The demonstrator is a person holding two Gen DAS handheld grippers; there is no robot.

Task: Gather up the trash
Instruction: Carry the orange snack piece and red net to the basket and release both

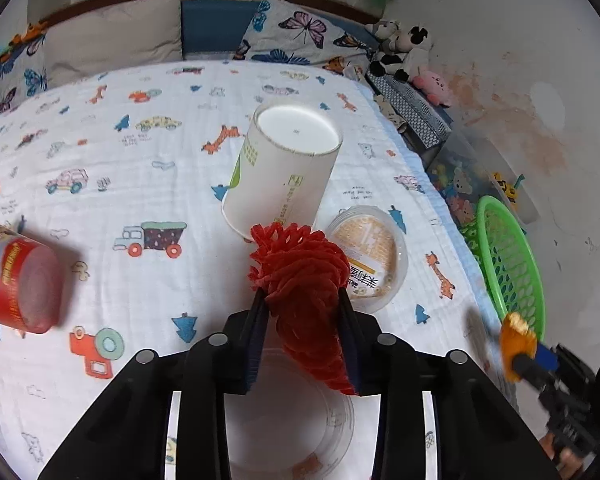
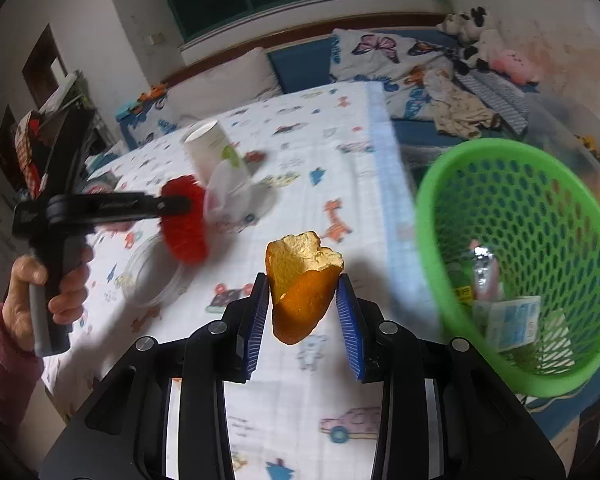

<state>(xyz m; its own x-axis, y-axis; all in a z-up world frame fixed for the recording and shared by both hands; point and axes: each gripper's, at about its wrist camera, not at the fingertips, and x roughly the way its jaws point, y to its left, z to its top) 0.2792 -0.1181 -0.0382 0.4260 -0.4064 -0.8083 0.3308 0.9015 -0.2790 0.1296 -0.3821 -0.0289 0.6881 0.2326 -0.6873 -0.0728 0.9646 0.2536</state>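
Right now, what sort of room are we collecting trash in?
Most likely a child's bedroom: a bed under a white vehicle-print cotton blanket, butterfly-print pillows by the headboard, and black-and-white plush toys piled beside them.

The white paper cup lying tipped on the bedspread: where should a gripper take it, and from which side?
Probably across the side wall of the cup, near mid-length, coming from above. It lies tilted with its closed base up and away and its open mouth low beside the red net, so the round wall is the free part.
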